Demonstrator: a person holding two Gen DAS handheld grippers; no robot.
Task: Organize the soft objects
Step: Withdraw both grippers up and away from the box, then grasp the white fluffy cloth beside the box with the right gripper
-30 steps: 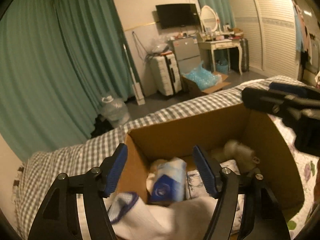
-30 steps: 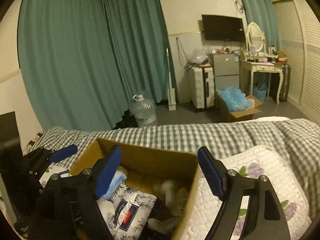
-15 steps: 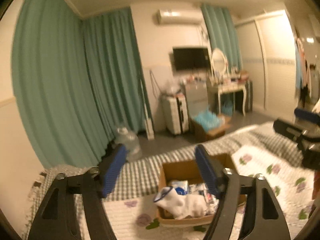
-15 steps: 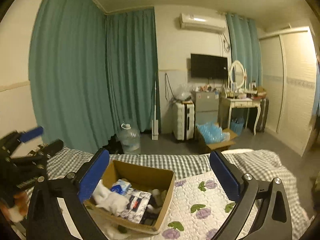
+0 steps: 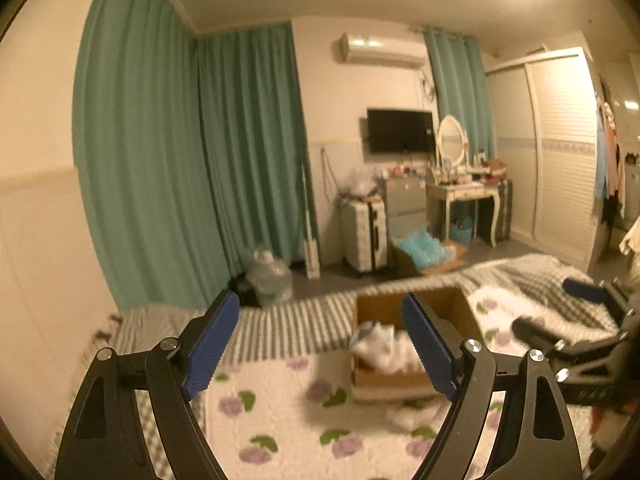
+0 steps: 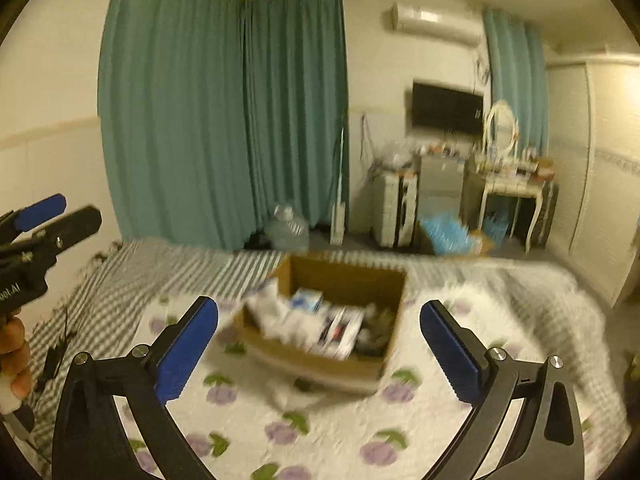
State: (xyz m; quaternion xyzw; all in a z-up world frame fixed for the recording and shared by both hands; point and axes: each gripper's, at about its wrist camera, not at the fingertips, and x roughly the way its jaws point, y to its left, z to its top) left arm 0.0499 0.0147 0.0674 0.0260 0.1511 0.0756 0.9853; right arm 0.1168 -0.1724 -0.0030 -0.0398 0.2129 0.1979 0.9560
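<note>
An open cardboard box (image 5: 412, 312) (image 6: 344, 280) sits on the bed's floral quilt (image 5: 280, 420) (image 6: 340, 432). It holds white socks (image 5: 384, 344) (image 6: 276, 316) and tissue packs (image 6: 336, 328). A small white soft item (image 5: 412, 416) (image 6: 288, 396) lies on the quilt just in front of the box. My left gripper (image 5: 320, 344) is open and empty, well back from the box. My right gripper (image 6: 320, 348) is open and empty, also back from the box. Both views are blurred.
A grey checked blanket (image 6: 120, 280) covers the bed's far side. Beyond the bed stand teal curtains (image 5: 200, 160), a water jug (image 5: 268, 276), a suitcase (image 5: 364, 236), a floor box with blue packs (image 5: 424, 248), a dressing table (image 5: 468, 196) and a wardrobe (image 5: 560, 160).
Both grippers have pulled far back and up from the box, which now looks small. The white sock that hung at my left gripper now lies in the box.
</note>
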